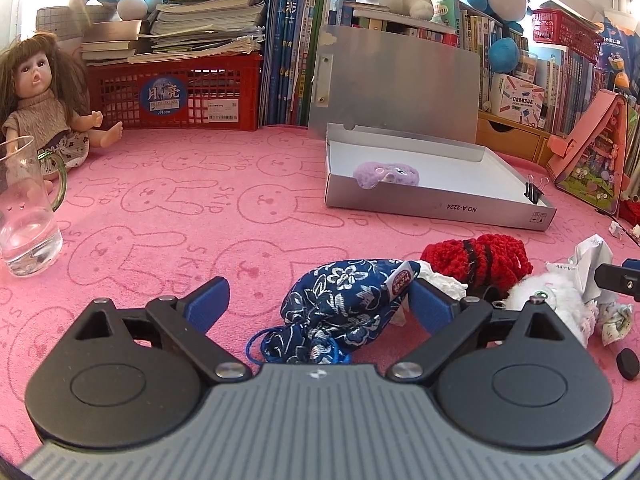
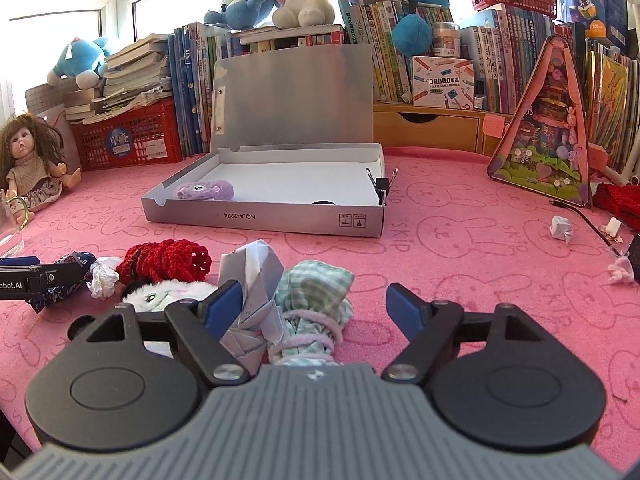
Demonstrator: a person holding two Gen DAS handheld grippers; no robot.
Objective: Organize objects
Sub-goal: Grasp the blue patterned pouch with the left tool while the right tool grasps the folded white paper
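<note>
My left gripper [image 1: 320, 300] is open around a blue floral drawstring pouch [image 1: 344, 304] lying on the pink mat; the pouch sits between the fingers, nearer the right one. My right gripper [image 2: 316, 304] is open over a folded grey paper piece [image 2: 252, 292] and a green checked cloth bundle [image 2: 316, 308] tied with purple cord. A red knitted item [image 2: 168, 260] and a white fluffy toy [image 2: 168, 294] lie just left of them. The open silver box [image 2: 264, 216] holds a purple plush [image 2: 206, 191] and has a black binder clip [image 2: 382, 188] on its wall.
A glass mug [image 1: 24, 216] stands at the left, a doll [image 1: 40, 104] behind it. A red crate [image 1: 180, 96], books and plush toys line the back. A pink triangular toy case [image 2: 548, 140], a cable and small paper scraps [image 2: 562, 229] lie at the right.
</note>
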